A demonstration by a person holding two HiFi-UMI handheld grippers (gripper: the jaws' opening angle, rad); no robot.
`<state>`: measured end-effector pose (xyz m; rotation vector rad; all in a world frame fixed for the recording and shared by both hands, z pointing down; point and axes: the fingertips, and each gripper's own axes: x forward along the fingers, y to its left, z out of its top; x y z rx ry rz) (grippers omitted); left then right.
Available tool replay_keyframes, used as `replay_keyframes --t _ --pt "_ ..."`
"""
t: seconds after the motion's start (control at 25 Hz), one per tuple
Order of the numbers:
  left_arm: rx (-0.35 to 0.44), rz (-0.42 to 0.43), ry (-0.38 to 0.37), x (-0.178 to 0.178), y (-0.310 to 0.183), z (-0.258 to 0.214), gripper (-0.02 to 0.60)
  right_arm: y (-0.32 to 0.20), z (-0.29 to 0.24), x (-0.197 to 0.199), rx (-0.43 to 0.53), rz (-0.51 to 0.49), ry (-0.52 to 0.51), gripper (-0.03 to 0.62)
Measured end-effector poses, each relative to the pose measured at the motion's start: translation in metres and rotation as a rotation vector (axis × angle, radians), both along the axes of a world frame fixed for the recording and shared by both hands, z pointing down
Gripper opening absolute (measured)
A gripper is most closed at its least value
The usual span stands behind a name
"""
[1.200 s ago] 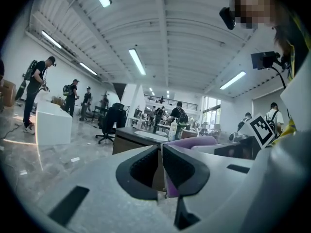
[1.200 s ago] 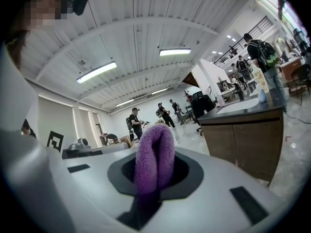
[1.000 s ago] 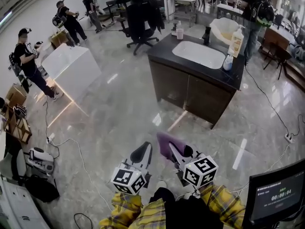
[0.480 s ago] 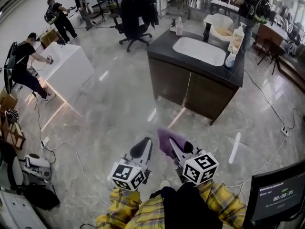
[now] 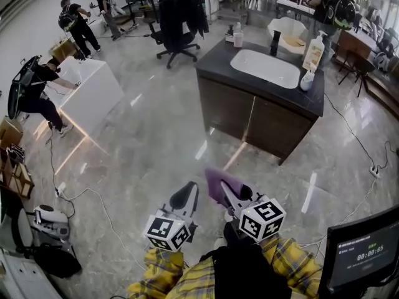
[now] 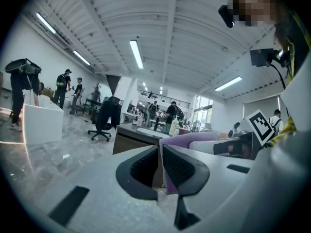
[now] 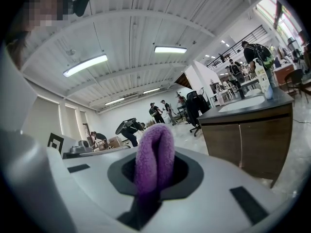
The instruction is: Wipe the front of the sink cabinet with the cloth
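Observation:
The dark brown sink cabinet (image 5: 259, 120) stands a few steps ahead on the grey floor, with a black top and a white basin (image 5: 265, 67). Its front also shows in the right gripper view as two brown doors (image 7: 252, 137). My right gripper (image 5: 219, 187) is shut on a folded purple cloth (image 5: 215, 184), which bulges up between the jaws (image 7: 154, 160). My left gripper (image 5: 185, 196) is held beside it, its black jaws closed together with nothing between them (image 6: 160, 166). Both grippers are well short of the cabinet.
A soap bottle (image 5: 313, 50), a small bottle (image 5: 306, 78) and a dark tap (image 5: 275, 42) stand on the cabinet top. A black office chair (image 5: 179, 18) stands behind it. A white block (image 5: 87, 91) with a person bent over it is at left. Cables (image 5: 349, 136) trail on the floor; a monitor (image 5: 365, 254) sits at lower right.
The view has drifted a little relative to the cabinet. Both grippers keep their pose, the cloth still held in the right one. The person at the white block has bent over.

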<state>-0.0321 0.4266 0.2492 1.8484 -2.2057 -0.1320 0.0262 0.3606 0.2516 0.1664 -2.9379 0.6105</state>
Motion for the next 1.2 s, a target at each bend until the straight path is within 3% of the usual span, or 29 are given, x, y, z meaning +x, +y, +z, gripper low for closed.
replay_keyframes --t 0.4,1.0,1.2 --pt "-0.012 -0.044 -0.008 -0.062 -0.037 0.004 0.031 -0.035 0.003 -0.068 0.007 -0.051 -0.001 0.044" --pt "-0.008 -0.192 -0.039 -0.184 -0.112 -0.015 0.031 -0.114 -0.015 -0.193 0.010 -0.175 -0.035 0.044" --pt "-0.009 -0.182 -0.037 -0.202 -0.150 -0.009 0.032 -0.148 -0.011 -0.212 0.017 -0.171 -0.038 0.044"
